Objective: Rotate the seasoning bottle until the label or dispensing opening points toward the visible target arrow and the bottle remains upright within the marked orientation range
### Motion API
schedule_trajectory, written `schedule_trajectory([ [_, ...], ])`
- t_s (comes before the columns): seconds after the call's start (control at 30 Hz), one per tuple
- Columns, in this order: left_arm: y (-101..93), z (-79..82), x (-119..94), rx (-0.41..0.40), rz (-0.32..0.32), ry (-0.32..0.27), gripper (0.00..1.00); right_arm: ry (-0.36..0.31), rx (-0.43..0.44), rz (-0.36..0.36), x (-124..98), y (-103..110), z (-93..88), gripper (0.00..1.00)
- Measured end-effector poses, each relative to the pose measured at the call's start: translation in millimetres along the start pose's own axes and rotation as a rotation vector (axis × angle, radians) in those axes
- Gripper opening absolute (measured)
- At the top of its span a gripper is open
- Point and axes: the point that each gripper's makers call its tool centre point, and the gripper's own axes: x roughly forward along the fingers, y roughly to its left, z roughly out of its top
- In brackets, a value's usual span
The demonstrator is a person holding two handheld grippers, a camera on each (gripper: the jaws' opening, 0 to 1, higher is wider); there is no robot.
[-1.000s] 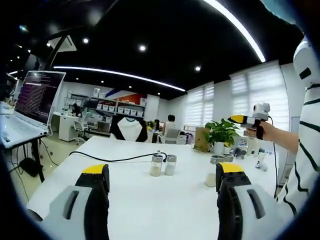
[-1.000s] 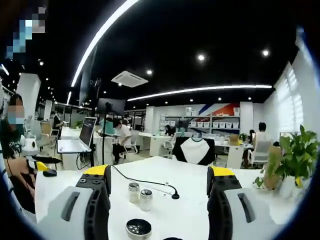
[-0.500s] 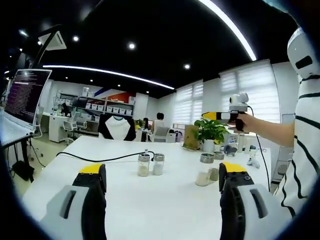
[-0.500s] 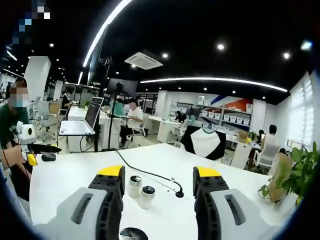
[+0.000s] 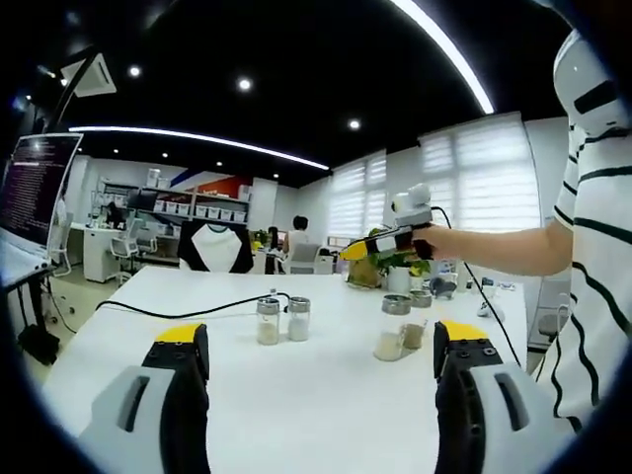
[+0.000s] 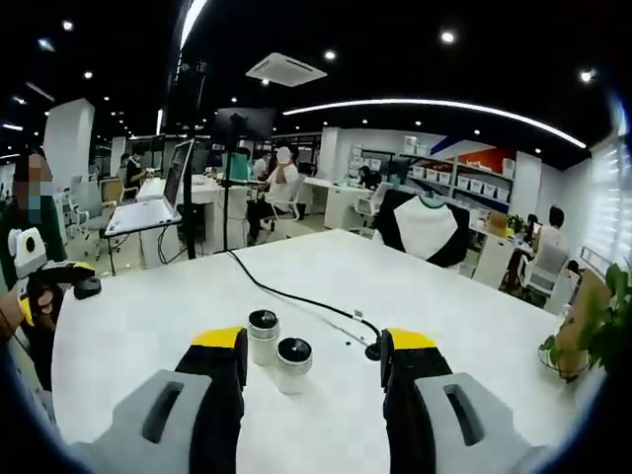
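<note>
Both claws spread wide, empty: left gripper (image 5: 314,357), right gripper (image 6: 311,357). Two seasoning bottles (image 6: 277,356) upright mid-table (image 6: 148,326), touching, beside black cable (image 6: 296,298). More jars (image 5: 400,328) toward the table's far edge.

The table (image 6: 148,326) at mid-frame has a smooth, matt white top. At centre, the two bottles (image 6: 277,351) look like clear glass with glossy dark caps (metal or plastic, hard to tell). The cable (image 6: 296,299) running up-left is matt black. The right gripper (image 6: 312,367), at the bottom, looks like matt grey plastic with yellow tips.
</note>
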Motion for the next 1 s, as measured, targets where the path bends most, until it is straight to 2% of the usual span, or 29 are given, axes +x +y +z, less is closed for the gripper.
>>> schedule_trajectory([
  [0.03, 0.1, 0.7, -1.4, 0.003, 0.002, 0.000, 1.00, 0.008, 0.005, 0.008, 4.8, 1.1, -1.8, 0.54],
  [0.07, 1.3, 1.4, -3.9, 0.004, 0.009, 0.000, 1.00, 0.059, 0.035, 0.008, 11.4, 1.7, -11.6, 0.53],
  [0.13, 4.2, 0.9, -8.6, 0.002, 0.022, 0.002, 1.00, 0.101, 0.033, 0.013, 23.3, 2.4, -21.2, 0.51],
  [0.17, 5.4, 0.6, -10.9, -0.001, 0.027, 0.002, 1.00, 0.148, 0.073, 0.014, 27.0, 4.8, -30.7, 0.51],
  [0.23, 8.0, -0.1, -16.0, -0.016, 0.038, 0.001, 1.00, 0.201, 0.089, 0.016, 38.9, 5.9, -44.3, 0.52],
  [0.33, 10.5, -2.1, -22.6, -0.017, 0.053, 0.012, 1.00, 0.214, 0.059, 0.003, 51.4, 6.7, -45.5, 0.52],
  [0.47, 15.8, -3.3, -31.9, -0.015, 0.076, 0.019, 1.00, 0.230, 0.032, 0.037, 72.9, 11.4, -45.0, 0.46],
  [0.53, 18.4, -3.3, -34.3, -0.020, 0.085, 0.015, 1.00, 0.257, 0.038, 0.049, 84.4, 12.3, -51.0, 0.46],
  [0.57, 19.4, -3.3, -35.2, -0.026, 0.088, 0.014, 1.00, 0.323, 0.076, 0.045, 86.8, 13.7, -63.6, 0.46],
  [0.6, 20.3, -3.4, -36.3, -0.032, 0.094, 0.013, 1.00, 0.342, 0.099, 0.033, 89.4, 12.2, -68.2, 0.46],
  [0.73, 19.3, -5.9, -42.3, -0.026, 0.101, 0.019, 1.00, 0.367, 0.070, 0.003, 101.2, 8.0, -78.6, 0.54],
  [0.9, 22.9, -9.4, -52.0, -0.038, 0.121, 0.032, 0.98, 0.372, 0.072, 0.015, 111.0, 10.3, -85.1, 0.38],
  [0.97, 25.3, -10.9, -52.3, -0.051, 0.128, 0.029, 0.98, 0.379, 0.041, 0.009, 112.5, 10.3, -87.2, 0.33],
  [1.0, 25.9, -11.2, -51.7, -0.056, 0.131, 0.027, 0.97, 0.375, 0.030, 0.039, 114.1, 15.0, -86.5, 0.32],
])
